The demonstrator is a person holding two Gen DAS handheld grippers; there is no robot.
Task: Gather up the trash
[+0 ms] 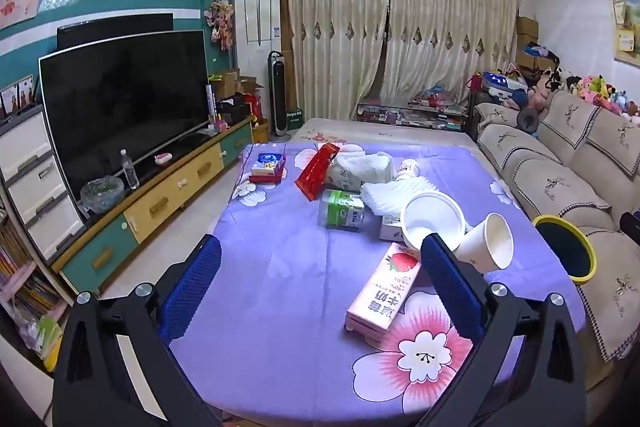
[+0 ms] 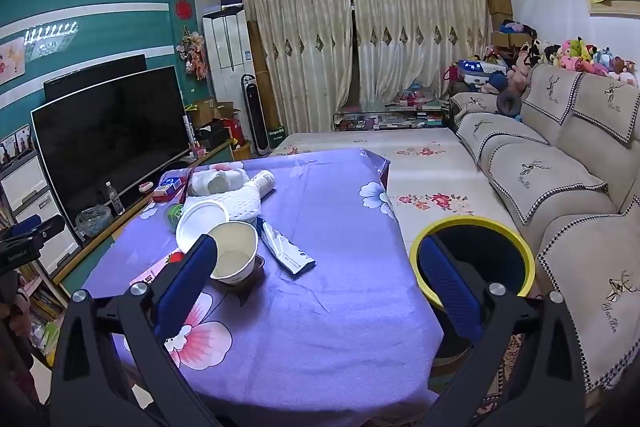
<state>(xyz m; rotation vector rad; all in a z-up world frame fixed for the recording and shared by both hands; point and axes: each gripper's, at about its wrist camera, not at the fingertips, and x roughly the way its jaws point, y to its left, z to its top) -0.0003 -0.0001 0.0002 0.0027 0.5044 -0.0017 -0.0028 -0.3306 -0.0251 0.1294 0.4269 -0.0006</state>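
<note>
Left gripper (image 1: 320, 283): held low over near edge of table, pointing fwd & slightly down across the cloth; 2 blue fingers (image 1: 192, 287) spread wide, nothing between them.
Right gripper (image 2: 316, 283): also low at near edge, aimed fwd; fingers (image 2: 448, 291) wide apart, holding nothing. Left finger sits in front of paper cup, right finger in front of bin.
Table (image 1: 280, 267): purple flowered cloth, trash grouped mid to far side.
Milk carton (image 1: 382, 291): pink w/ strawberry print, lying flat, nearest to left gripper, just inside its right finger.
Paper cup (image 2: 234, 255): white, tipped on its side, mouth toward camera, touching bowl.
Bowl (image 2: 202, 227): white, tilted, just behind the cup.
Green can (image 1: 342, 215): on its side, mid table.
Red packet (image 1: 316, 171): leaning, far side, beside white cloth bundle (image 1: 368, 167).
Foil pouch (image 2: 284, 247): silver, flat, just right of the cup.
Bin (image 2: 472, 259): dark w/ yellow rim, off table's right edge, between table & sofa (image 2: 560, 187); can't tell what's inside.
TV (image 1: 124, 99): left wall, off.
</note>
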